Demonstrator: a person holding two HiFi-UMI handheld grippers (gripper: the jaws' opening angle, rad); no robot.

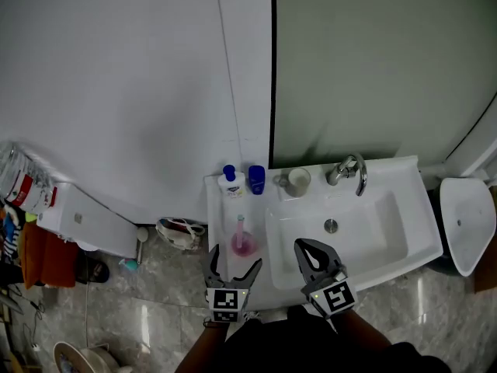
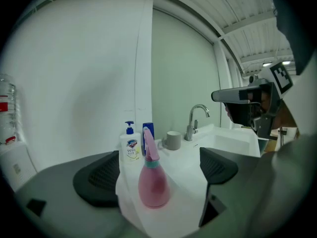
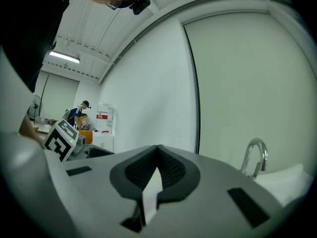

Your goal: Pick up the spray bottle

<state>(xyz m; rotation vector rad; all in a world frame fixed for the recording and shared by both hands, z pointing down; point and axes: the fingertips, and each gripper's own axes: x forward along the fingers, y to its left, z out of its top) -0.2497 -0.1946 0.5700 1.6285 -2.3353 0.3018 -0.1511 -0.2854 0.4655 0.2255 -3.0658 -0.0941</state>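
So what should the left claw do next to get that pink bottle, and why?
Probably ease the left claw forward a little, then close it. Its jaws stand wide apart, and the pink spray bottle stands upright on the sink ledge, framed between them, but neither pad touches it yet. The right claw is shut and holds nothing, so the pick looks to be the left one's job.

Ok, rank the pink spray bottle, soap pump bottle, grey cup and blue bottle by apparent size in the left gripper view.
1. pink spray bottle: largest, though nearest the camera.
2. soap pump bottle.
3. grey cup and blue bottle: look alike; the blue one is partly hidden, so unranked.
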